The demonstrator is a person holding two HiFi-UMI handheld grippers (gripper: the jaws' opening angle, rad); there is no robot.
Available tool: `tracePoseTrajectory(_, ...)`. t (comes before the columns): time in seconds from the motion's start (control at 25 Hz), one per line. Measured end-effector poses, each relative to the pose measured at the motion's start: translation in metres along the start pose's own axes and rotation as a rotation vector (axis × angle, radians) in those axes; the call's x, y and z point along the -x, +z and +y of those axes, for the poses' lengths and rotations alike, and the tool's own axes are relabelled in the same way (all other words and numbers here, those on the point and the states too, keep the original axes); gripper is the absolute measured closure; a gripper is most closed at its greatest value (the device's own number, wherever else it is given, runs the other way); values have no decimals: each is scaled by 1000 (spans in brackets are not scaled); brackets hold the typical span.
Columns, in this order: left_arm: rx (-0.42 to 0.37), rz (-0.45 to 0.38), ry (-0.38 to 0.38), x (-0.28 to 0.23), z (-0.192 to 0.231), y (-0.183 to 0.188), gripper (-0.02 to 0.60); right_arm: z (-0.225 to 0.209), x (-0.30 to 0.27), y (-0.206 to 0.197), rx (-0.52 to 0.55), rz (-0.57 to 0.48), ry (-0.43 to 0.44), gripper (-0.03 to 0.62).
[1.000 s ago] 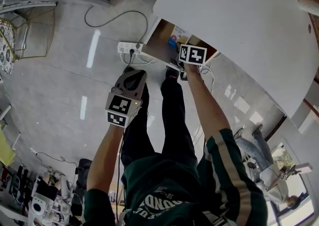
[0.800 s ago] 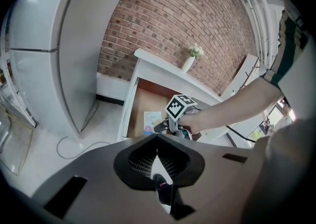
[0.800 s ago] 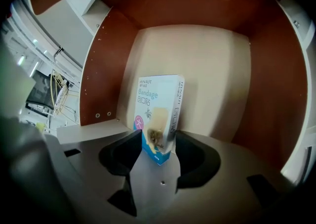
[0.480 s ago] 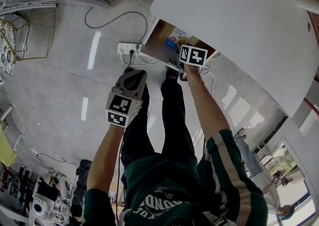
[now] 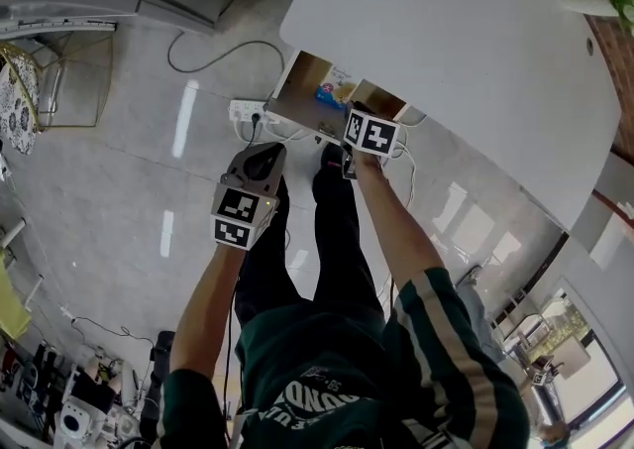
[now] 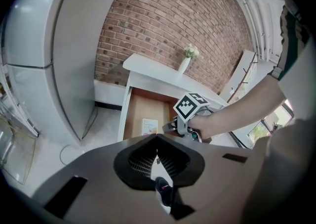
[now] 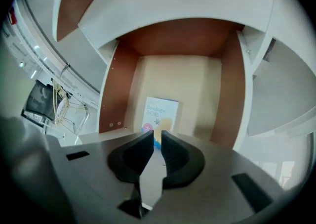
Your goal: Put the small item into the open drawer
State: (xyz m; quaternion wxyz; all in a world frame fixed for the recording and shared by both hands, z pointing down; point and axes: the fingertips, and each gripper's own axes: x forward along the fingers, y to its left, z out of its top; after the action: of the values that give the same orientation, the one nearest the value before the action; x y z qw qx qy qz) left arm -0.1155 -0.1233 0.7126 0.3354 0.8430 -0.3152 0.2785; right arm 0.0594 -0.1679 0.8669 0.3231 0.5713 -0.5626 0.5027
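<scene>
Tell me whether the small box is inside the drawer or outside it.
Inside. The small box lies flat on the floor of the open drawer, within its brown side walls and touching neither of them.

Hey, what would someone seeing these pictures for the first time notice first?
Most striking is the open drawer under the white table, with a small blue-and-white box lying flat on its floor. The right hand-held gripper points into the drawer at the box, jaws closing with nothing between them. The left hand-held gripper hangs shut and empty over the grey floor, off to the side.
</scene>
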Motion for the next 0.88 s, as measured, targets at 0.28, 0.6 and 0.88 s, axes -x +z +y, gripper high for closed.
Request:
tracePoseTrajectory(0.28, -36, -14, 22, 15, -18, 20, 566, 13, 62, 9, 42, -131, 81, 560)
tracePoseTrajectory(0.6, -66, -48, 61, 51, -34, 43, 565, 32, 136, 9, 157, -211, 143, 566)
tracePoseTrajectory(0.88, -84, -134, 105, 82, -65, 101, 566, 63, 230, 52, 360, -397, 210, 568)
